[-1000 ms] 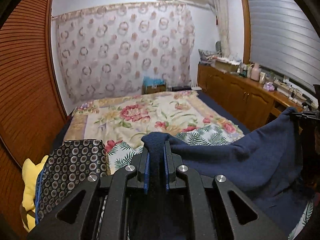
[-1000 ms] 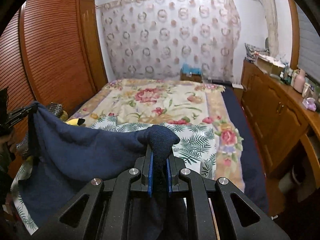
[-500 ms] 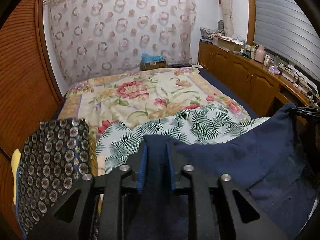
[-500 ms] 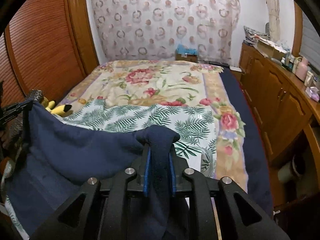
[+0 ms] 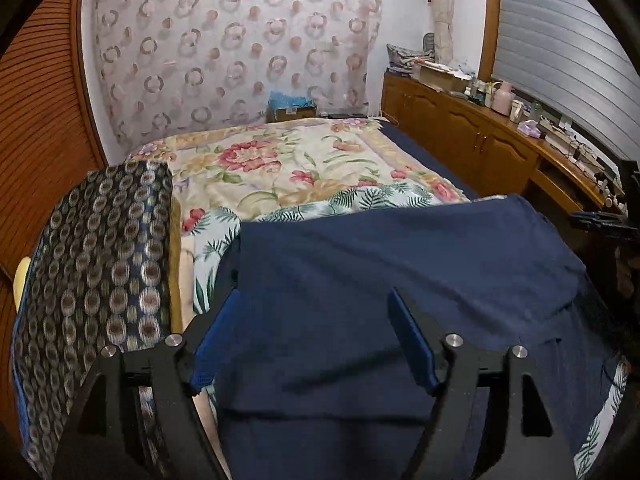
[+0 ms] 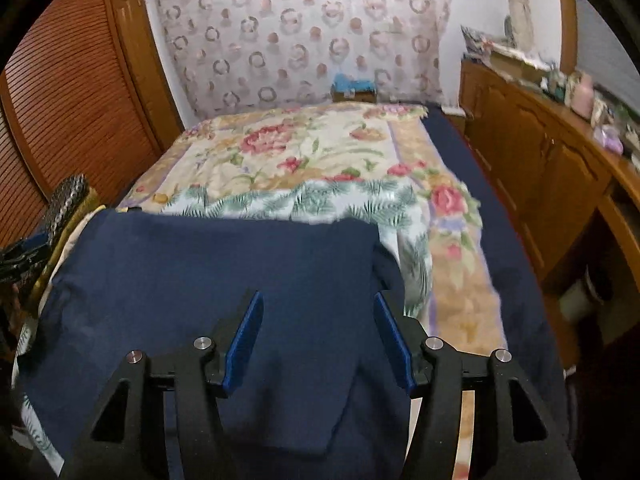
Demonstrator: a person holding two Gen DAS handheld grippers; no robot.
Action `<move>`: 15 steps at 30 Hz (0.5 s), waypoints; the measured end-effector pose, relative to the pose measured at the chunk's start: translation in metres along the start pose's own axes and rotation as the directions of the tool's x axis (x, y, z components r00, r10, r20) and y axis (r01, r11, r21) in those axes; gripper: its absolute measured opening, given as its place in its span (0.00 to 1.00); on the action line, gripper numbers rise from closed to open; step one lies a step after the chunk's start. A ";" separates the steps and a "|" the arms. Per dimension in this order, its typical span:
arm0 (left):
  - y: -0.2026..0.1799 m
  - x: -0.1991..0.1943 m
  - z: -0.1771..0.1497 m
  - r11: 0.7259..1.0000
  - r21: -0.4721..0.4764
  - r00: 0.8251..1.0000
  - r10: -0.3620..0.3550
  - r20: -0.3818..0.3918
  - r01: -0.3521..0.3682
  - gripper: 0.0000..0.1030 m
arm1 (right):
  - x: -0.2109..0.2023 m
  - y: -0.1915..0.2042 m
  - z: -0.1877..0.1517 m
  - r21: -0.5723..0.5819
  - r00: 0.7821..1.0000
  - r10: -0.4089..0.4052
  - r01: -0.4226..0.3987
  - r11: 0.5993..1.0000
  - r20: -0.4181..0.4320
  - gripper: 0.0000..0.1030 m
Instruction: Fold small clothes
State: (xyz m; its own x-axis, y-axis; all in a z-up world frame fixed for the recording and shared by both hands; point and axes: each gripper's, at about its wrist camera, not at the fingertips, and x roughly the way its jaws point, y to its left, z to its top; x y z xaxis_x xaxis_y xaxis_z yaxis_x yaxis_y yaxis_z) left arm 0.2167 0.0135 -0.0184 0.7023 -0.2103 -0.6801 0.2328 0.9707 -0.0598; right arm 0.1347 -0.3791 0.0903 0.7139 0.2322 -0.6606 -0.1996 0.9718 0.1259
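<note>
both grippers let go, navy garment laid on the bed

bedroom with a floral bedspread [image 5: 280, 168] and a wooden cabinet run toward 2 o'clock. a second ago each gripper pinched a bunched corner of the navy garment [image 5: 400, 272] and held it up; now it lies spread on the bed, at 12 o'clock from both cameras. the left gripper [image 5: 312, 340] and the right gripper [image 6: 318, 340] have just been opening, jaws apart, pads off the cloth, which shows below the gap. a layered edge near the right gripper suggests a fold has landed, though blur makes that uncertain. a patterned cloth [image 5: 100, 272] sits at 9 o'clock. next likely a fresh grasp for another fold.
</note>
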 end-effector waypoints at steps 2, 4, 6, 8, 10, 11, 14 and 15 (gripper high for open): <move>-0.003 -0.002 -0.008 1.000 -0.004 1.000 -0.008 -0.012 0.008 0.74 | -0.008 0.000 -0.008 0.002 1.000 -0.013 0.013 1.000 -0.015 0.58; -0.004 -0.002 -0.016 1.000 -0.007 1.000 -0.010 -0.028 0.010 0.74 | -0.016 -0.002 -0.014 0.012 1.000 -0.012 0.012 1.000 -0.026 0.58; -0.006 -0.001 -0.022 1.000 -0.010 0.999 -0.006 -0.040 0.005 0.74 | -0.022 -0.005 -0.021 0.031 0.999 -0.007 0.008 0.999 -0.041 0.58; -0.006 0.000 -0.030 1.000 -0.014 0.999 -0.003 -0.053 0.003 0.74 | -0.028 -0.006 -0.024 0.047 0.999 -0.003 0.006 0.999 -0.053 0.58; -0.005 0.003 -0.037 1.000 -0.018 0.998 0.005 -0.066 -0.006 0.74 | -0.028 -0.005 -0.027 0.049 0.998 0.005 -0.002 0.999 -0.064 0.58; -0.005 0.005 -0.039 1.000 -0.021 0.997 0.014 -0.075 -0.016 0.74 | -0.027 -0.004 -0.029 0.050 0.997 0.009 -0.005 0.999 -0.071 0.58; 0.000 0.010 -0.042 0.999 -0.030 0.995 0.040 -0.096 -0.043 0.74 | -0.019 0.002 -0.030 0.053 0.995 0.025 -0.020 0.998 -0.092 0.58; 0.001 0.009 -0.042 0.998 -0.030 0.994 0.046 -0.095 -0.049 0.74 | -0.015 0.003 -0.029 0.049 0.995 0.029 -0.025 0.998 -0.098 0.58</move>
State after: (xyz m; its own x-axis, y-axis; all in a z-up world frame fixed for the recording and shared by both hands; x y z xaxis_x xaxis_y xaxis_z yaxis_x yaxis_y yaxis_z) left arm 0.1951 0.0174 -0.0551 0.6451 -0.1532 -0.7486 0.1773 0.9830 -0.0483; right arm 0.1036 -0.3809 0.0790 0.6384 0.2555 -0.7261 -0.1839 0.9666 0.1785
